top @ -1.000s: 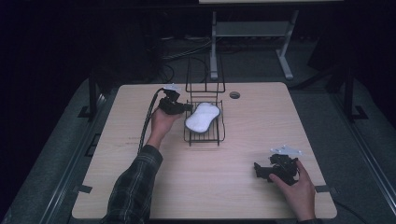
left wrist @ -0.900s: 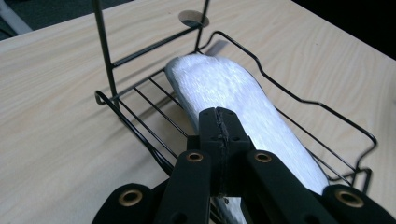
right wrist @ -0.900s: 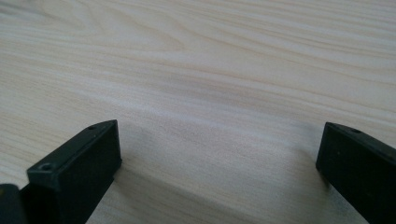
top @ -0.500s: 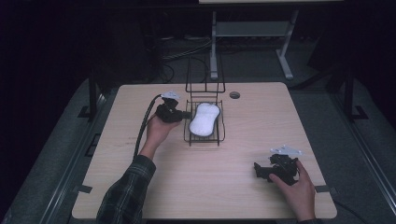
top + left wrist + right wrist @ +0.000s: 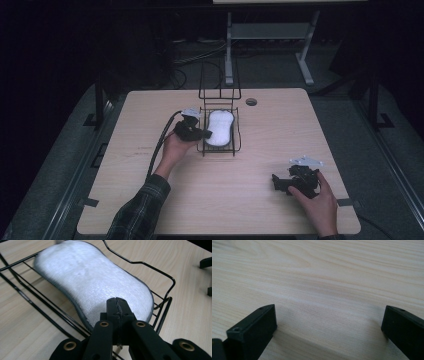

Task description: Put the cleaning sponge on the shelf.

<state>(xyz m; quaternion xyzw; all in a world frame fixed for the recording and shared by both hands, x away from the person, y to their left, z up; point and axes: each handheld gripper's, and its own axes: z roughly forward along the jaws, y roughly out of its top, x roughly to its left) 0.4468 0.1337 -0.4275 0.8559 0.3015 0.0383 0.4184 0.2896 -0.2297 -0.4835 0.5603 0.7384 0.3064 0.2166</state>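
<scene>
A fuzzy white sponge (image 5: 92,285) lies in a thin black wire basket (image 5: 163,307) on a matt, pale wood-grain table (image 5: 317,277).

A white, peanut-shaped sponge pad (image 5: 95,285) with a finely textured top and a thin grey edge lies flat inside a black wire rack (image 5: 202,146). It runs lengthwise along the rack's floor, near the middle of the pale wooden desk (image 5: 280,125).

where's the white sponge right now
The white sponge lies flat in the black wire basket at the middle of the table in the high view, with the shut left gripper at its left edge.
</scene>
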